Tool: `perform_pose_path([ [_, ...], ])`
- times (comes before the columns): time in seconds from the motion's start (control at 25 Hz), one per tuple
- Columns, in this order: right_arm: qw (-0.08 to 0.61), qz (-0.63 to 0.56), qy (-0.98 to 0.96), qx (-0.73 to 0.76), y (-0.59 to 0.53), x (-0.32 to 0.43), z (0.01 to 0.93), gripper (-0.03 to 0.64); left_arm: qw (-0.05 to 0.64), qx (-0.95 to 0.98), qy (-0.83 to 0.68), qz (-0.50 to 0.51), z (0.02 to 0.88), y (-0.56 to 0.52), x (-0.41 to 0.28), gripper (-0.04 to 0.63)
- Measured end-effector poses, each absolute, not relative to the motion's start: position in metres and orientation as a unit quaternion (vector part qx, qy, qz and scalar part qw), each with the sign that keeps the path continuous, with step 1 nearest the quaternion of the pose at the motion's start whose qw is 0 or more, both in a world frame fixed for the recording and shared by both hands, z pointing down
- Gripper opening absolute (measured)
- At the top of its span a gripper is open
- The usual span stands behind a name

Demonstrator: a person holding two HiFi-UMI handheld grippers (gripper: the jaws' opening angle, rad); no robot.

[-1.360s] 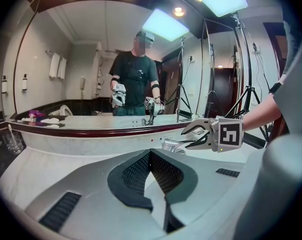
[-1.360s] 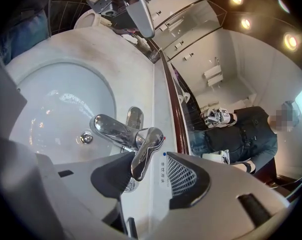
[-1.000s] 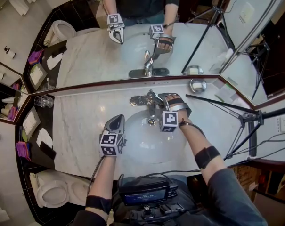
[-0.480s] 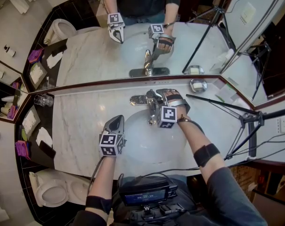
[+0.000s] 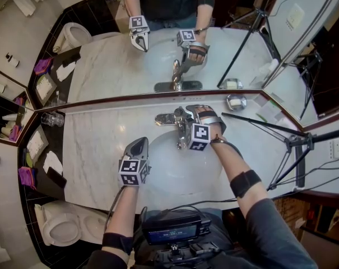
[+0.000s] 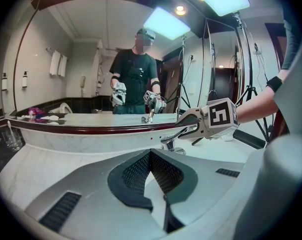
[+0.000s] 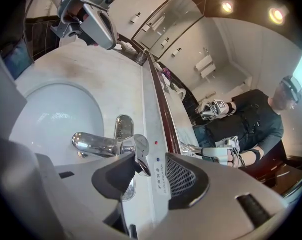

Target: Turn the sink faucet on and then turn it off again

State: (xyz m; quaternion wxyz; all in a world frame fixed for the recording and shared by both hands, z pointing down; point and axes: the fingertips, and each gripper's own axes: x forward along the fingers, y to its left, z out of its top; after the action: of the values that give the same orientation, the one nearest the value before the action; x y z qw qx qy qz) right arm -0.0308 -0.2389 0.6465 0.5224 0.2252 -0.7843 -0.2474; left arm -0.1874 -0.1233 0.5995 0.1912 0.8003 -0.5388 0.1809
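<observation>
Faucet (image 5: 176, 118) at frame centre, behind the sink (image 5: 172, 170). Right gripper (image 5: 190, 116) fingers spread, straddling its handle (image 7: 139, 149). Left gripper (image 5: 137, 145) fingers pressed together, empty, over the surface (image 5: 96, 144) lower left of centre.

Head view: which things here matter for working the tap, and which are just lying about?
In the job: faucet, its lever, right gripper with open jaws around the lever, sink.
Lying about: soap dish, glasses, tripod, toilet; left gripper shut, idle.

Bathroom, marble vanity (image 5: 91, 150) with sink (image 5: 172, 175), wide mirror (image 5: 102, 66), toilet (image 5: 60, 228) alongside
</observation>
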Motion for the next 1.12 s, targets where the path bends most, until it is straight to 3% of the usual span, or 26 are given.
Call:
perform_pose_path([
  [0.72, 0.531, -0.231, -0.779, 0.242, -0.218, -0.006, 0.641, 0.201, 0.177, 0.803, -0.540, 0.176, 0.585, -0.126, -0.187, 0.002],
  [0.84, 0.515, -0.201, -0.790, 0.266, -0.212, 0.002, 0.635, 0.155, 0.178, 0.803, -0.541, 0.173, 0.583, -0.124, -0.187, 0.002],
  [0.92, 0.500, -0.186, -0.797, 0.284, -0.207, 0.008, 0.629, 0.090, 0.177, 0.804, -0.541, 0.171, 0.581, -0.123, -0.187, 0.000],
  [1.12, 0.450, -0.136, -0.816, 0.338, -0.194, 0.022, 0.609, 0.021, 0.172, 0.804, -0.544, 0.168, 0.575, -0.122, -0.188, 0.000],
])
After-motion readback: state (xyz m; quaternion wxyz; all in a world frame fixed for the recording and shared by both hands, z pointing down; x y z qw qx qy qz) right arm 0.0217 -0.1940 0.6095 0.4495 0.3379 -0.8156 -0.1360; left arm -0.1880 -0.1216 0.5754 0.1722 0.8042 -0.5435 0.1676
